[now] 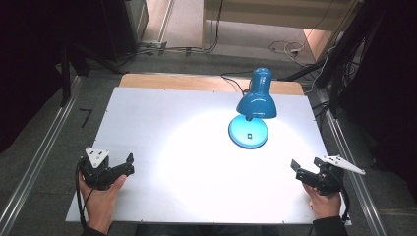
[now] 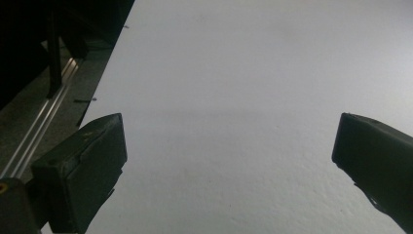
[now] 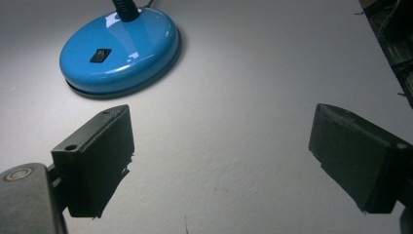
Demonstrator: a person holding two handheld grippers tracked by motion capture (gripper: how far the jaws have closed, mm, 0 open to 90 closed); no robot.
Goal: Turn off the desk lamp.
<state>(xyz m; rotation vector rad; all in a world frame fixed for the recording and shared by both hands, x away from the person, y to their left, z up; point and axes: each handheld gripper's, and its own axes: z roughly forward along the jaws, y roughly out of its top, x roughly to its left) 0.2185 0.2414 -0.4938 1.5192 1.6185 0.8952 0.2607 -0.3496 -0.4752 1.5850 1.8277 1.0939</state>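
Observation:
A blue desk lamp (image 1: 255,98) stands lit at the back right of the white table (image 1: 162,113), its shade bent forward over its round base (image 1: 248,132). The base (image 3: 119,51) carries a small black rocker switch (image 3: 100,55) on top. My left gripper (image 1: 129,163) rests at the front left, held in a hand, jaws open over bare table (image 2: 229,141). My right gripper (image 1: 301,169) sits at the front right, open, with nothing between its fingers (image 3: 221,161). The lamp base lies ahead and to the left of the right jaws.
A bright pool of lamp light covers the middle of the table. Metal rails (image 1: 34,162) run along both sides of the table. Cables (image 1: 231,78) trail off the far edge onto the floor. Dark curtains close in left and right.

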